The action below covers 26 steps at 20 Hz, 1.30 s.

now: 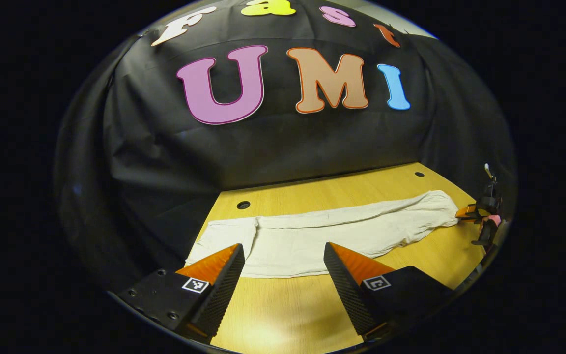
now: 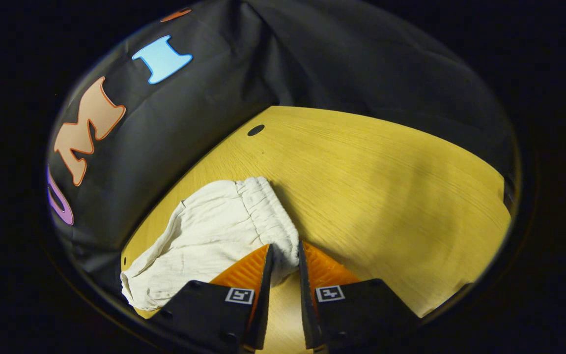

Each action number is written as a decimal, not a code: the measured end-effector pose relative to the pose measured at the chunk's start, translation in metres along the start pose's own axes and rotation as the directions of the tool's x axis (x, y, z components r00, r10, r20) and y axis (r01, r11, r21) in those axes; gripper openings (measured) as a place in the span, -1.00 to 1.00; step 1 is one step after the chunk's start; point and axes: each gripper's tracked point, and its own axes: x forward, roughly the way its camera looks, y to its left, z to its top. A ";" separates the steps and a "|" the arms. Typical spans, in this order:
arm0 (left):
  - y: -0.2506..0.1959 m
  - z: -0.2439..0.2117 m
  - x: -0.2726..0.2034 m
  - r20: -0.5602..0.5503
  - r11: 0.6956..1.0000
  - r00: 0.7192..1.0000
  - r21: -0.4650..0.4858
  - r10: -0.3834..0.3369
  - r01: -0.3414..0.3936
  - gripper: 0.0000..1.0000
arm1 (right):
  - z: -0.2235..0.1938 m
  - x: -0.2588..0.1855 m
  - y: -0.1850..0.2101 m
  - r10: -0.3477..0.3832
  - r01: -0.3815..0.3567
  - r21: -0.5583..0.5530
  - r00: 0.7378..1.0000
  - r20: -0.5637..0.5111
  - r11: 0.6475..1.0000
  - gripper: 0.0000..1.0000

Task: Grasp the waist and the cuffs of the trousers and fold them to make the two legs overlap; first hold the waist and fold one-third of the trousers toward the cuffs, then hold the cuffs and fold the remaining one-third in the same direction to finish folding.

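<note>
Right tongs [image 2: 285,255] pinching trousers [image 1: 322,231] waist, left tongs [image 1: 283,255] wide apart, trousers lengthwise across table [image 2: 386,187]

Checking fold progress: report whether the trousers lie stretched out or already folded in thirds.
Stretched out: trousers lie full length across the table, no thirds fold; right gripper pinches the waist.

Far hand-held gripper [image 1: 461,213] too small

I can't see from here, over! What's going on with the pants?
Left tongs open above cuffs. Right tongs shut on waist. Trousers flat on table.
</note>
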 end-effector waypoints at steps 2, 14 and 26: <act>-0.001 0.000 -0.003 0.000 1.000 1.000 -0.003 0.009 -0.009 0.94 | 0.003 -0.001 0.002 0.007 -0.007 -0.012 1.000 0.001 1.000 -0.55; -0.006 0.003 -0.011 0.021 0.998 0.998 -0.020 0.056 -0.056 0.94 | 0.051 -0.031 0.041 0.180 -0.185 0.033 0.978 0.103 0.982 -0.94; 0.021 -0.001 0.010 0.036 0.995 0.999 -0.091 0.041 -0.037 0.94 | 0.066 -0.121 0.277 0.565 -0.512 -0.268 0.804 0.186 0.816 -0.94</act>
